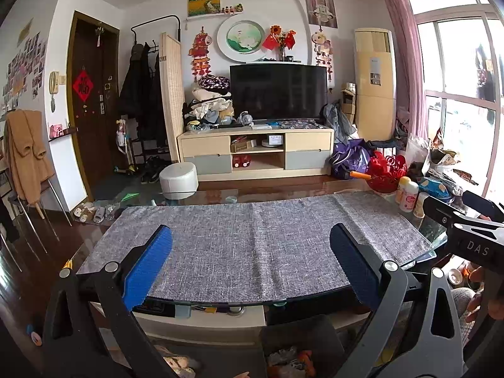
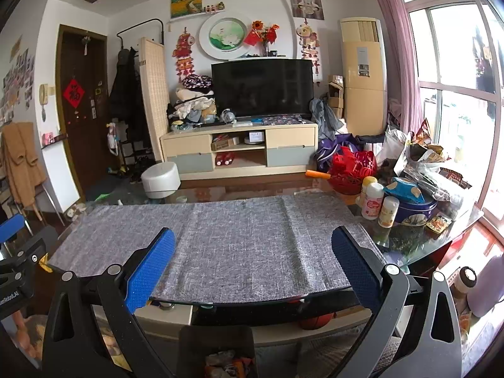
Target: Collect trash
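My left gripper point(image 1: 252, 264) is open and empty, held above the near edge of a glass table point(image 1: 434, 230) covered by a grey mat point(image 1: 252, 239). My right gripper point(image 2: 253, 264) is open and empty, over the same mat point(image 2: 226, 236). A dark trash bin point(image 1: 299, 346) with crumpled wrappers inside stands on the floor below the table's near edge; it also shows in the right wrist view point(image 2: 217, 349). Snack wrappers and bags point(image 2: 422, 163) are piled at the table's right end. The right gripper's body shows at the right of the left wrist view point(image 1: 466, 230).
At the table's right end stand bottles point(image 2: 373, 200), a blue tin point(image 2: 412, 208) and a red basket point(image 2: 352, 170). A white stool point(image 2: 160, 178), a TV cabinet point(image 2: 239, 151) and clutter lie beyond. A basketball point(image 2: 316, 319) sits under the table.
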